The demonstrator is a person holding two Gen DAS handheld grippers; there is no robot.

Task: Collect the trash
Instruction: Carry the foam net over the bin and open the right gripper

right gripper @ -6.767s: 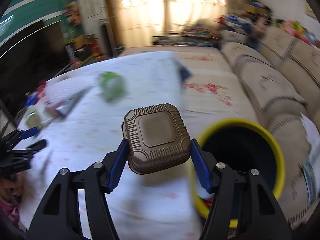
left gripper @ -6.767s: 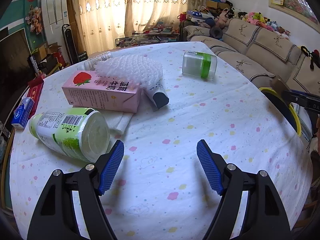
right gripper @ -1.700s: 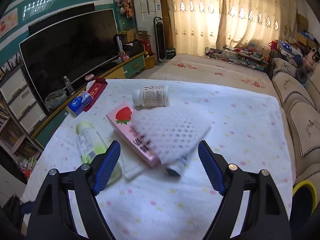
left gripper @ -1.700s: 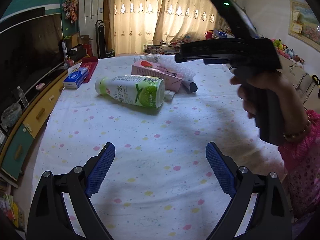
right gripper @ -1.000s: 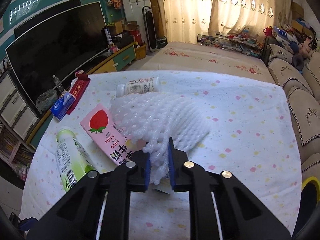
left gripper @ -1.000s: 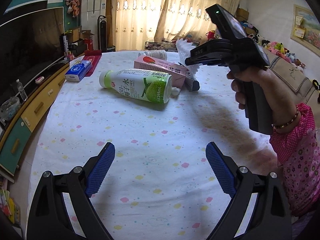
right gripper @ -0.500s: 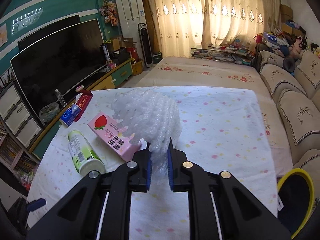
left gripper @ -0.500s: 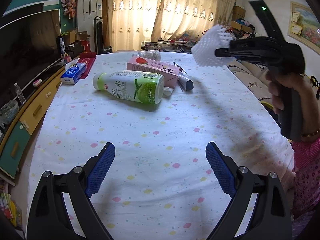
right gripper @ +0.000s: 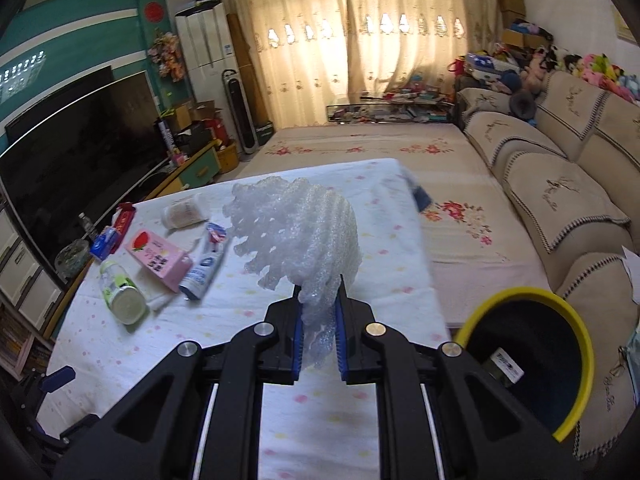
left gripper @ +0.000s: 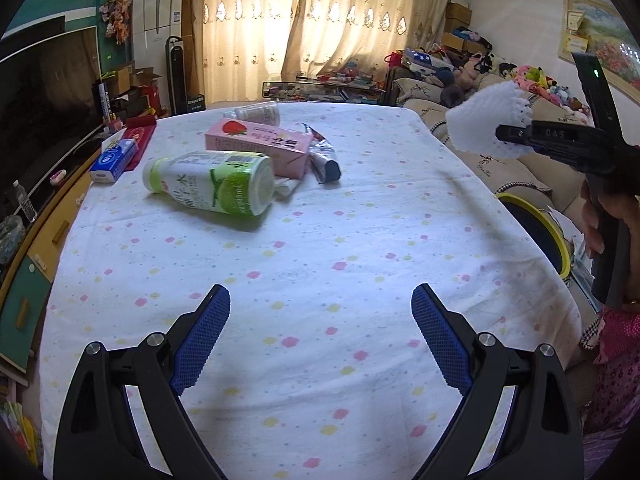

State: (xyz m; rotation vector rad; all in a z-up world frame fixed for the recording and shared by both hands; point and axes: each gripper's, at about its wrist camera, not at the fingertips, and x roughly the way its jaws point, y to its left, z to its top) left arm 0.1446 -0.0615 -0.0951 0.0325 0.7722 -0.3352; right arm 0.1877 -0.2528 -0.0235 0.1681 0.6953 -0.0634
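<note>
My right gripper (right gripper: 319, 312) is shut on a white foam fruit net (right gripper: 304, 236), held in the air above the table's right side. From the left wrist view the same net (left gripper: 486, 122) hangs beyond the table edge, above and behind the yellow-rimmed bin (left gripper: 536, 226). That bin (right gripper: 524, 350) stands on the floor at the table's right, a small item inside. My left gripper (left gripper: 320, 332) is open over the near tablecloth, nothing between its fingers. On the table lie a green-labelled bottle (left gripper: 212, 186), a pink strawberry carton (left gripper: 260, 146), a squeezed tube (left gripper: 324, 158) and a small white bottle (left gripper: 258, 112).
The table (left gripper: 320, 248) wears a white dotted cloth. A blue box (left gripper: 114, 160) and a red packet (left gripper: 138, 138) lie at its far left corner. A sofa (right gripper: 560, 184) runs along the right, a TV (right gripper: 76, 148) and cabinet along the left. A person's hand (left gripper: 600, 220) grips the right handle.
The right gripper has lifted the foam net off the pile and carried it rightward, past the table edge toward the bin. The tube that lay beneath it now shows. The left gripper stays open.
</note>
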